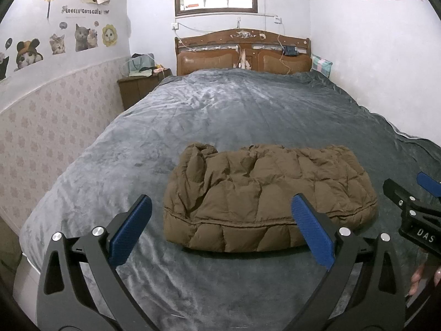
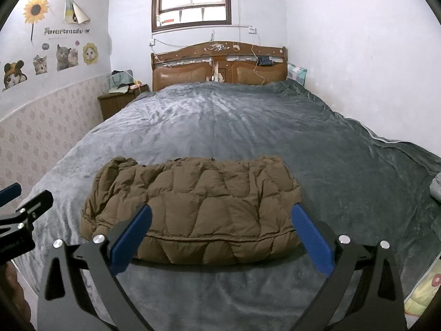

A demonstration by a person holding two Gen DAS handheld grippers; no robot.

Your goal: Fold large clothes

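- One bed, under a grey blanket, is running out of frame at its near edge.
- One folded brown puffer jacket is lying near the foot; its sleeves are tucked out of sight.
- Two hand-held grippers, left and right, are hovering with fingers spread, gripping nothing.

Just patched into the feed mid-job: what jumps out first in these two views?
The brown quilted jacket grabs the eye first: a puffy folded bundle lying near the foot of the grey blanket that covers the bed. Next come the blue-padded left gripper and right gripper, both open, empty and hovering just short of the jacket's near edge. Behind, cat and sunflower stickers dot the left wall beside the wooden headboard.
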